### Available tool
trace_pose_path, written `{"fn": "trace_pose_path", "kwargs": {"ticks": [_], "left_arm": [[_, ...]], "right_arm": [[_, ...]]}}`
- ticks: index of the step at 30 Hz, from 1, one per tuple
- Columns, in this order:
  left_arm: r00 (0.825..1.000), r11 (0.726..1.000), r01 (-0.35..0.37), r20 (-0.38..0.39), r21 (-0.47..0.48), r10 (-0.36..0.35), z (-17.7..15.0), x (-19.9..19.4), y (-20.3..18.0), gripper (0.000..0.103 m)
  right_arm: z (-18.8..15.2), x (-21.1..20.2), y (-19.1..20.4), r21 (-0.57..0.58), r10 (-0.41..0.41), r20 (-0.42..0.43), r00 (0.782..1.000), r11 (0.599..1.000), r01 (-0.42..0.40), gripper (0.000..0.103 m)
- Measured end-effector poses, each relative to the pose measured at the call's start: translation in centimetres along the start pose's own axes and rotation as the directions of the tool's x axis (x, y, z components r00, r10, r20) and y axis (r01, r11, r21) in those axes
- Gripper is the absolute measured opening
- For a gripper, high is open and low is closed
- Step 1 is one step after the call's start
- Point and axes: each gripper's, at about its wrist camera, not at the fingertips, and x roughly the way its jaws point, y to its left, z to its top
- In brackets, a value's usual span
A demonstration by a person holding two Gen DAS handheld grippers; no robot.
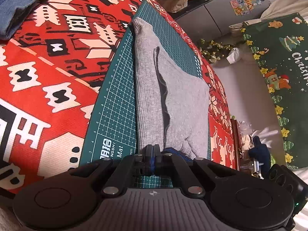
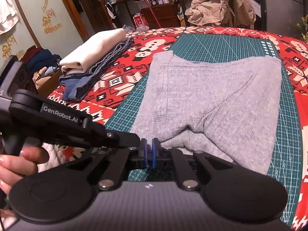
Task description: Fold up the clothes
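- Desk (image 2: 300, 115), red patterned cloth over it: 1 green cutting mat (image 2: 221, 44) on top, work area.
- Grey ribbed garment (image 2: 211, 96): 1, lying on the mat, already partly folded – sleeve/side laid inward, near edge bunched by the grippers. Judged approx. mid-fold; final fold(s) + stacking left.
- Done pile (image 2: 92, 59) at the desk's far left: approx. 2 folded items, cream one on top of blue denim. More unsorted clothes beyond, count unclear.
- Left gripper (image 1: 152, 150): jaws together, at garment's near edge; whether fabric is pinched, can't tell.
- Right gripper (image 2: 149, 150): jaws nearly together, thin gap, nothing visibly between; garment edge just beside.
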Motion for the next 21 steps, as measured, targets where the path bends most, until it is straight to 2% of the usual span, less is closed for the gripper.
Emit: {"fn": "trace_pose_path", "kwargs": {"ticks": [6,9,17,21], "left_arm": [[1.0,1.0,0.005,0.0,-0.003,-0.005,0.1,0.0,0.0,0.002],[1.0,1.0,0.002,0.001,0.005,-0.002,0.0,0.0,-0.1,0.002],[1.0,1.0,0.012,0.01,0.017,-0.013,-0.1,-0.1,-0.4,0.001],[1.0,0.999,0.027,0.01,0.02,-0.027,-0.1,-0.1,-0.5,0.001]], "right_arm": [[0.5,-1.4,-1.3,0.043,-0.045,0.042,0.998,0.998,0.043,0.006],[0.5,-0.8,-2.0,0.057,-0.062,0.026,0.998,0.997,0.06,0.006],[-0.3,-1.6,-1.8,0.032,-0.056,0.017,0.998,0.998,0.055,0.006],[0.3,-1.7,-0.8,-0.001,-0.019,0.034,0.999,1.0,0.019,0.006]]}}
